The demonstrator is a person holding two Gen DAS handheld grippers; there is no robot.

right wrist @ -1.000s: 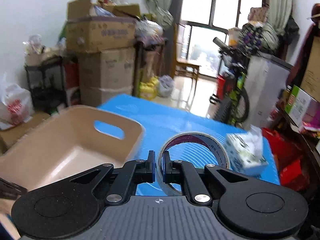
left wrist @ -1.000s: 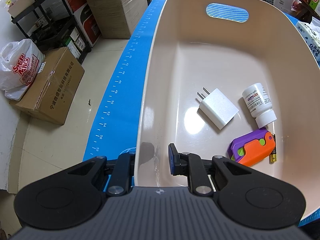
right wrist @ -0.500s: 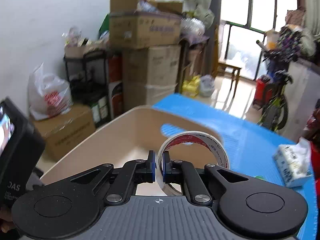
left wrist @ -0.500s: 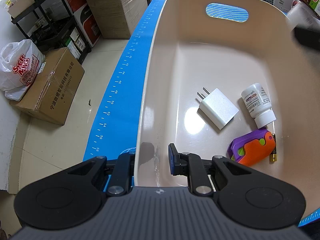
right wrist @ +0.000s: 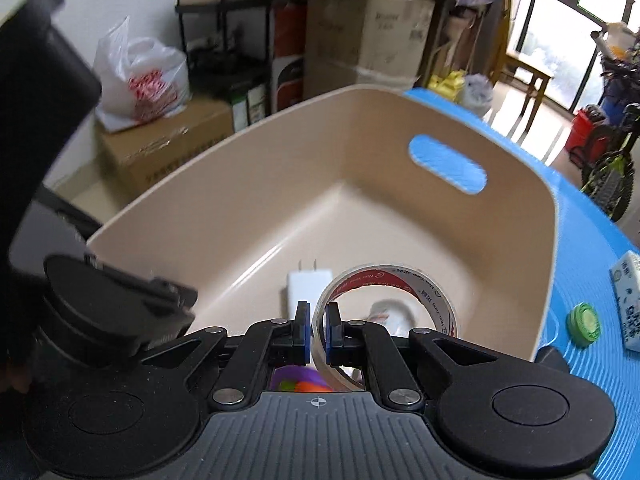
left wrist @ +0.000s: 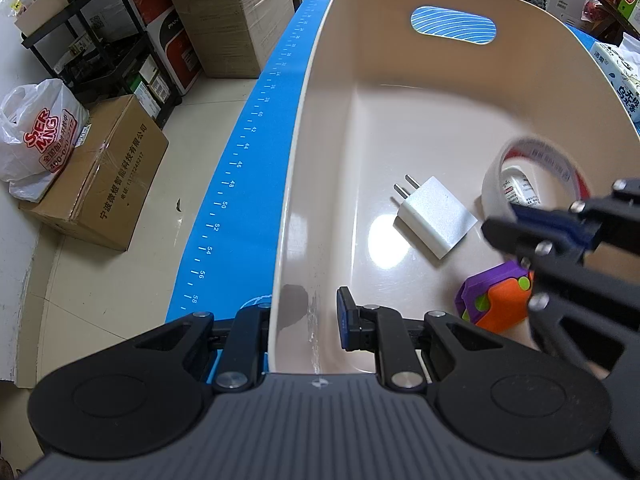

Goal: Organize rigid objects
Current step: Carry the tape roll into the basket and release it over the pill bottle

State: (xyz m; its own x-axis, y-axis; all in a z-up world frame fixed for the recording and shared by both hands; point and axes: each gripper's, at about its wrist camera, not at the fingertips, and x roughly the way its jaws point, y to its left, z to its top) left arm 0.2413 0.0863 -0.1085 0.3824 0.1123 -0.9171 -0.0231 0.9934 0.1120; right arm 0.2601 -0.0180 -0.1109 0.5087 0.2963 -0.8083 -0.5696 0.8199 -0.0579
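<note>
A beige plastic bin (left wrist: 360, 80) stands on the blue mat. My left gripper (left wrist: 300, 320) is shut on the bin's near wall, one finger outside and one inside. On the bin floor lie a white plug charger (left wrist: 436, 216), a purple and orange toy (left wrist: 496, 296) and a white bottle (left wrist: 520, 188), which shows through the tape ring. My right gripper (right wrist: 317, 332) is shut on the edge of a clear tape roll (right wrist: 400, 280) with a red inner core. It holds the roll above the bin's right half, tilted downward. In the left wrist view the right gripper (left wrist: 532, 216) comes in from the right with the tape roll (left wrist: 532, 164).
The blue mat (left wrist: 240, 160) has a ruler printed along its left edge. A tissue pack (right wrist: 628, 300) and a green cap (right wrist: 584, 320) lie on the mat right of the bin. Cardboard boxes (left wrist: 100, 172), a white bag (left wrist: 36, 136) and a black shelf stand on the floor at left.
My right gripper has carried the tape roll from over the mat to over the bin and tipped downward, coming into the left wrist view. The left gripper has kept still on the bin wall.
</note>
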